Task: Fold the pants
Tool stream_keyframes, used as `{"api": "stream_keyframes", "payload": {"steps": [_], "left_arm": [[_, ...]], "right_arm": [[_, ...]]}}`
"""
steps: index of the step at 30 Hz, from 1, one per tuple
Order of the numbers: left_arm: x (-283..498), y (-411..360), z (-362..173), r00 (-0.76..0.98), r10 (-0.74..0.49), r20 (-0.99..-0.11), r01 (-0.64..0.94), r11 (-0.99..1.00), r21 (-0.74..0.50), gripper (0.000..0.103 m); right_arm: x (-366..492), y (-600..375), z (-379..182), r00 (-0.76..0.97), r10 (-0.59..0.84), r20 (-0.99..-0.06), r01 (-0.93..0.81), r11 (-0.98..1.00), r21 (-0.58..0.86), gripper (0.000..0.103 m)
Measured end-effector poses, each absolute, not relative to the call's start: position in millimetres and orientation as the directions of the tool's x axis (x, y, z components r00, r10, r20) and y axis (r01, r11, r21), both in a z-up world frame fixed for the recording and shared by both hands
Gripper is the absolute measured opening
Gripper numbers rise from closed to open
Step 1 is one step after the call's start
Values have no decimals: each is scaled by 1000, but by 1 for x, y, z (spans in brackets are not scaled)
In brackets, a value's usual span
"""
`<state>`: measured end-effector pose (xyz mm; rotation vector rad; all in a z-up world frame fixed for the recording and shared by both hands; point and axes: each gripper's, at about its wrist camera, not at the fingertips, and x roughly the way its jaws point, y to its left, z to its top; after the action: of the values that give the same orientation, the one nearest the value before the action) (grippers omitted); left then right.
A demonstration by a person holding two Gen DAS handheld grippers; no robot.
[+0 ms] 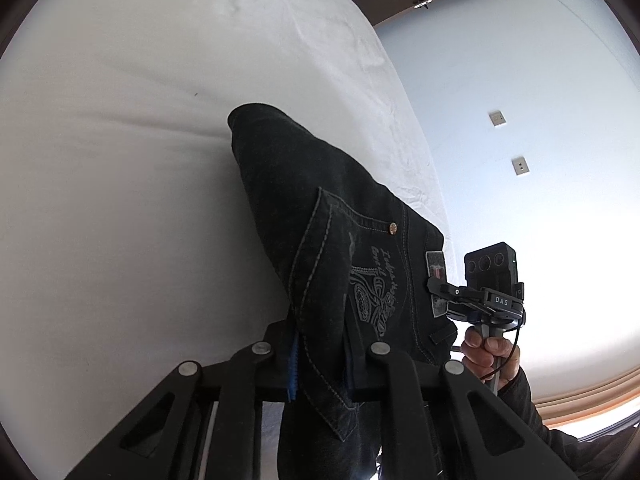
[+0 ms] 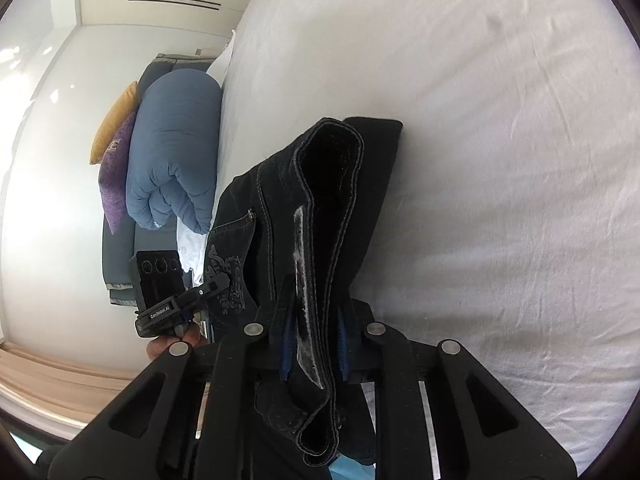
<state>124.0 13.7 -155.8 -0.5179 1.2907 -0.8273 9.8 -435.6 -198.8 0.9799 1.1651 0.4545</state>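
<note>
White bedding covered the bed (image 1: 120,160), which filled most of both views; pale walls and a wooden skirting strip lay beyond, and a rolled blue duvet (image 2: 172,156) with purple and yellow cushions sat off the bed's far side.

The pants (image 1: 340,240), dark denim with an embroidered back pocket, were bunched and held up over the mattress edge, their far end resting on the sheet. The left tongs (image 1: 320,356) were nearly closed, blue pads pressing the fabric beside the pocket. The right tongs (image 2: 314,340) were likewise nearly closed, clamped on a stacked band of layers, apparently waistband or hem. No earlier view was supplied, so only the present grip is recorded.

Judgement: the step in hand was the pick-up, both grips set on one end of the garment ahead of a fold. The next move would call for lifting and spreading the two grips apart to tension the cloth, then laying it flat on the bed with edges aligned.

Limits of observation: the lower garment hung below both frames and was cut off. Whether the legs were already doubled could not be told. The person's hand (image 1: 490,354) showed only partly, on the other handle. Which layers each pad caught was unclear.
</note>
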Motion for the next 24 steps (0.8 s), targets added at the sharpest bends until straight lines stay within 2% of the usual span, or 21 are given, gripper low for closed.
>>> {"api": "stream_keyframes", "payload": {"steps": [8,12,21,23,24], "left_arm": [[162,-29,-107,108,-799,-592,325,591,-738,16],[187,-51,-108,102,-799,-592,325,590,-740,16],[228,-82,-165,33,-745,-667,281,647,-709,17],[228,-86,-180,19,-721,-693,279,669,-689,20],[227,-85,-186,18,-714,-700,274,677,-683,25]], "right_arm": [[49,-474,-140,440,702,-560,92,585,806,16],[75,-500,-124,465,678,-569,88,605,792,16],[124,-530,-173,430,638,-638,177,634,753,16],[125,-533,-197,414,642,-645,210,622,754,19],[124,-535,-206,412,647,-642,217,615,758,21]]}}
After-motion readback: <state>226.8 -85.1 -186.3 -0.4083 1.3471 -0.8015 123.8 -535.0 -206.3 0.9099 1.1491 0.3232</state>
